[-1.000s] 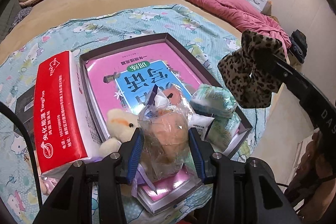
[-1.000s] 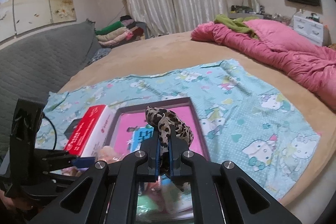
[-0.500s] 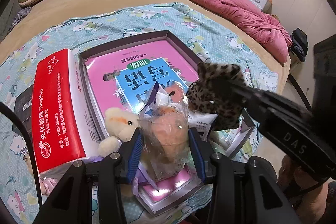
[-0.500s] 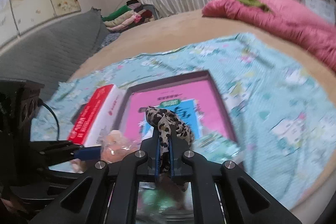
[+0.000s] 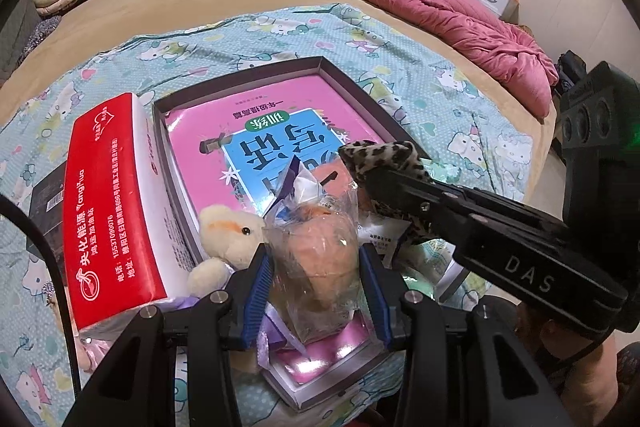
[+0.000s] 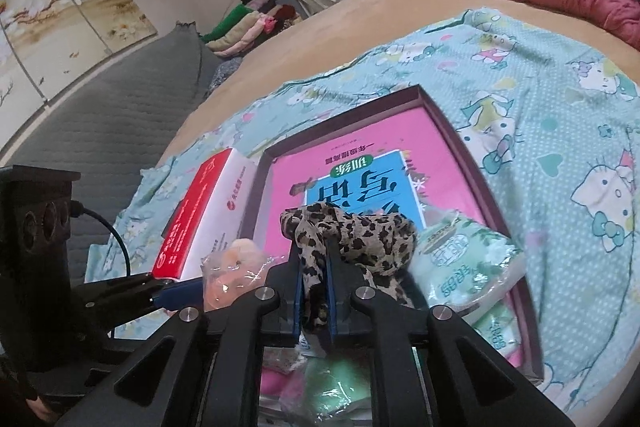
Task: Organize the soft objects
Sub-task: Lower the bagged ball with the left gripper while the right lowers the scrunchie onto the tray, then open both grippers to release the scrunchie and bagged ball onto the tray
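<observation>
Leopard scrunchie (image 6: 352, 239) over tray (image 6: 472, 151) | right gripper (image 6: 314, 291) pinching it, loosening | left gripper (image 5: 316, 291) clamps bagged toy (image 5: 316, 251)

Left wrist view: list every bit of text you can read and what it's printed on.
"YangHua" and "15537090076": red tissue box, beside Chinese lines too small to copy safely.
"DAS": arm of the right gripper.
"一年级提高篇": pink book in the tray, upside down, above larger Chinese title characters partly covered.
Barcode label on the black box: digits too small.
White tag under the leopard cloth: blurred.
</observation>
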Action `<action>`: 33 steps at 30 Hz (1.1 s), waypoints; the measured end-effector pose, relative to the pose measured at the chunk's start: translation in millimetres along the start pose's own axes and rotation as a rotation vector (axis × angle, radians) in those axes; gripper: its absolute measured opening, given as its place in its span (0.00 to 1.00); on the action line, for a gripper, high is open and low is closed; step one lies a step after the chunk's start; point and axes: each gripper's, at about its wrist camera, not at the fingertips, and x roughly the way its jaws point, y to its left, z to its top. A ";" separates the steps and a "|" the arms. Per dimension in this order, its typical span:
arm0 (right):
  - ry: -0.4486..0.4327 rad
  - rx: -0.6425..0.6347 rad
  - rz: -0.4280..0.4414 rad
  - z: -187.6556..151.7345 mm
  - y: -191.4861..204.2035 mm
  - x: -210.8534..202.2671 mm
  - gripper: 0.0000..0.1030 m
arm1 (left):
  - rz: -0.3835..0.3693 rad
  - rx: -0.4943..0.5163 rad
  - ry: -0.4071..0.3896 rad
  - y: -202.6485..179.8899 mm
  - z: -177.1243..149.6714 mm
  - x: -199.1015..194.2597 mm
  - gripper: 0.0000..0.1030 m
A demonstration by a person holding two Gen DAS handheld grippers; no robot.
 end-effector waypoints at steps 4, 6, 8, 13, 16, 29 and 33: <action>0.004 0.003 0.004 0.1 0.1 0.2 0.17 | 0.003 0.001 0.001 0.2 0.2 0.6 0.43; 0.004 0.002 0.002 1.2 -0.2 1.2 0.19 | 0.003 0.000 0.001 0.6 0.4 1.1 0.43; 0.003 0.000 0.002 1.0 -0.3 0.7 0.22 | 0.002 0.000 0.003 0.6 0.5 1.2 0.43; -0.005 -0.006 -0.008 1.7 0.9 -2.0 0.32 | 0.001 0.000 0.007 1.0 0.7 2.2 0.43; -0.007 -0.017 -0.017 1.9 3.5 -3.9 0.34 | 0.002 0.002 0.006 0.5 0.1 2.0 0.43; -0.061 -0.037 -0.037 4.1 12.0 -19.3 0.54 | -0.024 -0.024 0.003 3.6 1.2 -0.6 0.44; -0.084 -0.008 -0.051 4.9 7.9 -26.0 0.58 | -0.029 -0.019 -0.003 2.7 1.0 -4.2 0.47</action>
